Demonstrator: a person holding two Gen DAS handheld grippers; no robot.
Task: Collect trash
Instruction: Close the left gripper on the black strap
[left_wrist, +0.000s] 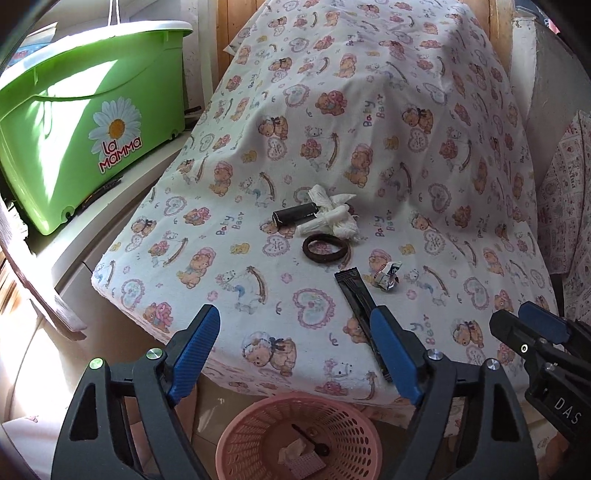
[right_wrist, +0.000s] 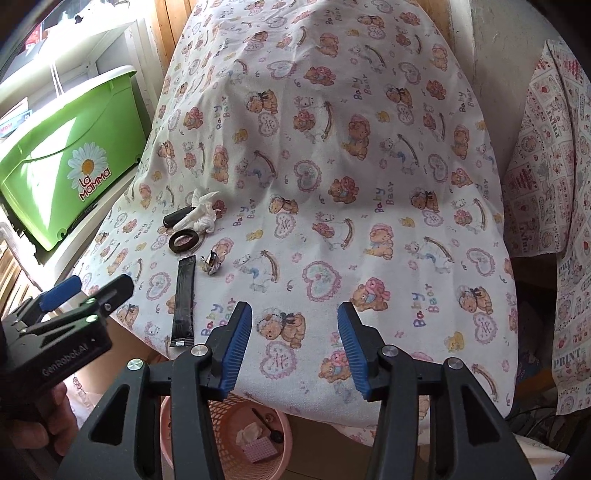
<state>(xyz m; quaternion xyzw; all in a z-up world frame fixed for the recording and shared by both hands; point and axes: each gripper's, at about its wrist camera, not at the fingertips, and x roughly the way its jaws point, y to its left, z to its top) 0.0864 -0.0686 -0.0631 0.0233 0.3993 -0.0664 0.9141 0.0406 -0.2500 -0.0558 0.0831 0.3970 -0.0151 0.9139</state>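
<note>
Trash lies on the bear-print cloth (left_wrist: 332, 122): a long black wrapper (left_wrist: 356, 295) (right_wrist: 184, 295), a crumpled silver wrapper (left_wrist: 387, 275) (right_wrist: 211, 263), a brown hair tie (left_wrist: 325, 249) (right_wrist: 183, 240), a dark tube (left_wrist: 293, 215) (right_wrist: 176, 218) and crumpled white tissue (left_wrist: 334, 218) (right_wrist: 203, 216). My left gripper (left_wrist: 295, 325) is open above the cloth's near edge, its right finger in front of the black wrapper. My right gripper (right_wrist: 295, 321) is open with nothing between its fingers. A pink basket (left_wrist: 299, 439) (right_wrist: 225, 432) on the floor below holds a tissue, a pink scrap and a black spoon.
A green tub (left_wrist: 85, 125) (right_wrist: 70, 158) marked "La Mamma" sits on a white ledge at the left. A second printed cloth (right_wrist: 550, 192) hangs at the right. The right gripper (left_wrist: 543, 354) shows in the left wrist view, and the left gripper (right_wrist: 66, 317) in the right wrist view.
</note>
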